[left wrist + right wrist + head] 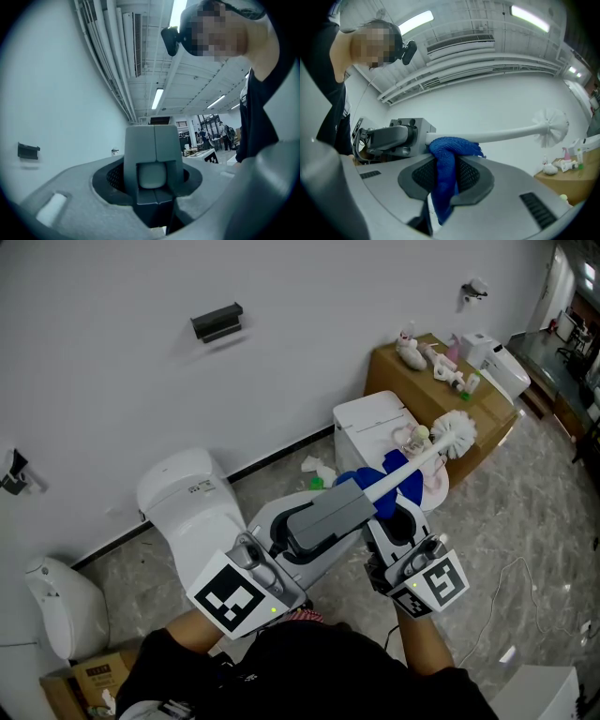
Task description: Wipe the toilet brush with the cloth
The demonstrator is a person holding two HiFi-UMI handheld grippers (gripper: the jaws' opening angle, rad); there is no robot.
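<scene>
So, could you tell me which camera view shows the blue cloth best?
The right gripper view: the cloth fills its centre, pinched in the right hand-held gripper and lying against the brush handle. The head view shows only a patch beside the handle; the left gripper view shows none.

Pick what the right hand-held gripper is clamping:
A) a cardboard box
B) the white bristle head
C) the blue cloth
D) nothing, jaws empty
C: in the right gripper view the right hand-held gripper has its jaws closed on the blue cloth, which is bunched against the shaft of the toilet brush.
</scene>
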